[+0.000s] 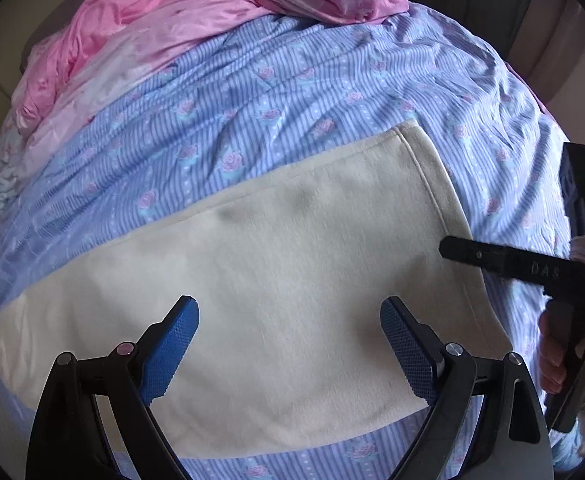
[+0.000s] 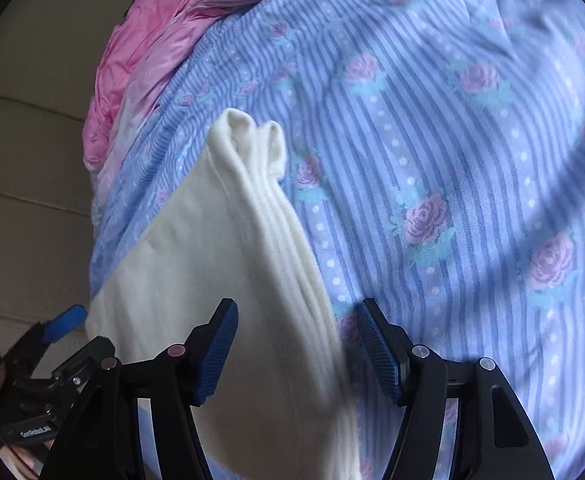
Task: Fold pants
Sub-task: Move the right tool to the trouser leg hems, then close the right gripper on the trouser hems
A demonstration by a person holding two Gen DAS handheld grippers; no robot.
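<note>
Cream fleece pants (image 1: 276, 264) lay folded flat on the near part of the blue striped, rose-printed bedsheet (image 1: 276, 92), layered edges stacked at the right end. Judged soft, light and limp; the stacked edge offered the surest hold. Left gripper (image 1: 290, 344) and right gripper (image 2: 296, 344) hovered over the pants, jaws released, grasping nothing. A crumpled pink satin quilt (image 1: 164, 12) lay far left, well apart; nothing obstructed.
</note>
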